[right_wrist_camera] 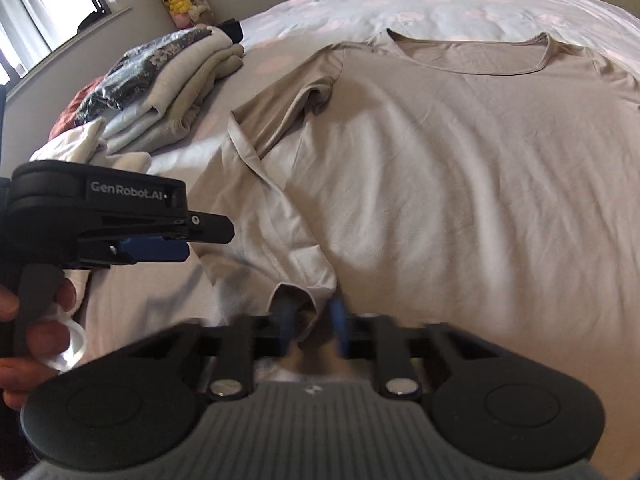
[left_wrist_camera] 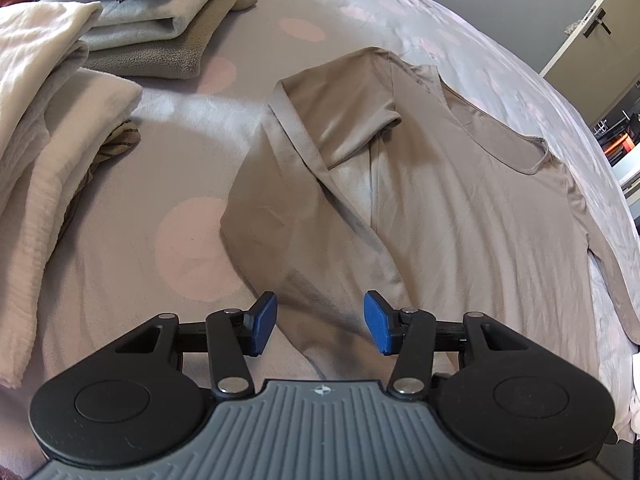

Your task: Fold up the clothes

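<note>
Where the left wrist view is taken, a taupe long-sleeved shirt (left_wrist_camera: pixel 460 200) is seen laid flat on a bed cover (left_wrist_camera: pixel 192 240) patterned with pink spots. Its neckline (left_wrist_camera: pixel 496 144) is turned toward the far right edge of the bed, and its long axis is run from there down toward the camera. One sleeve (left_wrist_camera: pixel 316 120) is folded inward across the chest. The left gripper (left_wrist_camera: pixel 320 322) is held released above the near part of the shirt, its blue pads (left_wrist_camera: pixel 266 322) set well apart with nothing between them. Folded garments (left_wrist_camera: pixel 160 20) are stacked at the far left corner of the bed, and cream cloth (left_wrist_camera: pixel 48 140) is piled along the left edge.

From the right wrist view, the same shirt (right_wrist_camera: pixel 460 180) is seen with its neckline (right_wrist_camera: pixel 468 64) pointed away toward the far edge of the bed. The right gripper (right_wrist_camera: pixel 312 324) is blurred; the sleeve cuff (right_wrist_camera: pixel 296 300) is seen at its pads (right_wrist_camera: pixel 285 322), but whether it is clenched cannot be told. The left gripper (right_wrist_camera: pixel 176 244) is seen from the side near the left edge, held in a hand (right_wrist_camera: pixel 36 340).
</note>
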The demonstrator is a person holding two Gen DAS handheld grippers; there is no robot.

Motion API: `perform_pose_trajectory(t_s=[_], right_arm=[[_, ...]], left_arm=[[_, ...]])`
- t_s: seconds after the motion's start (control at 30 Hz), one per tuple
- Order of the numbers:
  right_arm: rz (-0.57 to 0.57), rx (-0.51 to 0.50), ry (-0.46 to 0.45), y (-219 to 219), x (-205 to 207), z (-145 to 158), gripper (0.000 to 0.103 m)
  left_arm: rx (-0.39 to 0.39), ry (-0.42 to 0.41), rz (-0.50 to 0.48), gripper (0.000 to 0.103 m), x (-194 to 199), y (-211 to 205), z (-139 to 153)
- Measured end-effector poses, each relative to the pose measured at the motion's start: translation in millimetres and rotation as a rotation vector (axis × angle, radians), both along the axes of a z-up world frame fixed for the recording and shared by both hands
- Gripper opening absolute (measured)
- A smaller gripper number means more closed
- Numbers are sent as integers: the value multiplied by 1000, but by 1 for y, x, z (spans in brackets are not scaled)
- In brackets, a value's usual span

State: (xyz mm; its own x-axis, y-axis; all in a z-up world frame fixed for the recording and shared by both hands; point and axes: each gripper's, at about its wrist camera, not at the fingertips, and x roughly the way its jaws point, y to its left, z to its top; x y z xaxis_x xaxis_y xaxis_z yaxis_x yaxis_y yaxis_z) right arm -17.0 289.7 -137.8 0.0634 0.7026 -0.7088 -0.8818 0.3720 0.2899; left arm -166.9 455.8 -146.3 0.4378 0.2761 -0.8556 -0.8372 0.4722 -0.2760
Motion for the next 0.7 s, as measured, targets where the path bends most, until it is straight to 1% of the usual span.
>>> perform_pose_trajectory(t_s=[0.07,0.17,0.27,0.37,0.47,0.57,0.6,0.7], right_arm=[[-5,5,-1,4,2,1,2],[-13,15,-4,10,6,5,2],[-15,49,-58,21,24,31,2],[-18,83,-112,32,43,58,2],[-21,117,-165,44,62,85,2],[-24,151,-219,55,81,112,2],[-25,162,-237,59,87,121,2],[-27,196,-291,70,106,148,2]], left_arm=[[4,4,28,46,-3,4,0],[1,8,85,43,-8,12,-1],[0,-4,138,42,-14,20,0],[13,-8,155,42,-15,22,2],[-6,0,144,42,-11,26,1],[-45,-24,117,42,-5,31,2],[-45,-27,107,42,-1,33,4],[1,1,62,42,14,43,9]])
